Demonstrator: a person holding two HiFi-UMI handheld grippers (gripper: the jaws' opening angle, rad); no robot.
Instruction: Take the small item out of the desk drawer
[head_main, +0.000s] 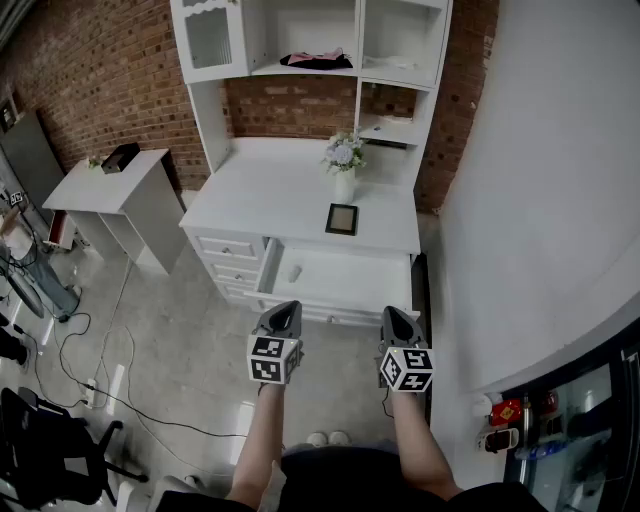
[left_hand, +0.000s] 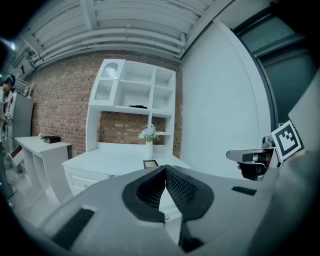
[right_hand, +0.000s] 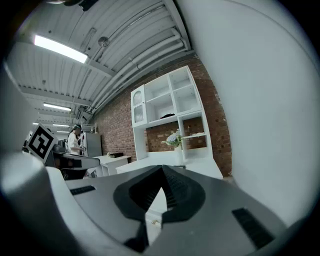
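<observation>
Desk (head_main: 280, 195) seemingly smooth painted wood; wall (head_main: 100, 70) rough brick.

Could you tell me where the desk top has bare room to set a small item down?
The desk top is bare from its left edge to the vase and picture frame; a narrower strip lies right of them. Crowded only around those two.

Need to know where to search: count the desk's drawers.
4. One wide drawer stands pulled open at the middle. Three small shut drawers are stacked left of it: top, middle, bottom. Lower ones may be hidden.
</observation>
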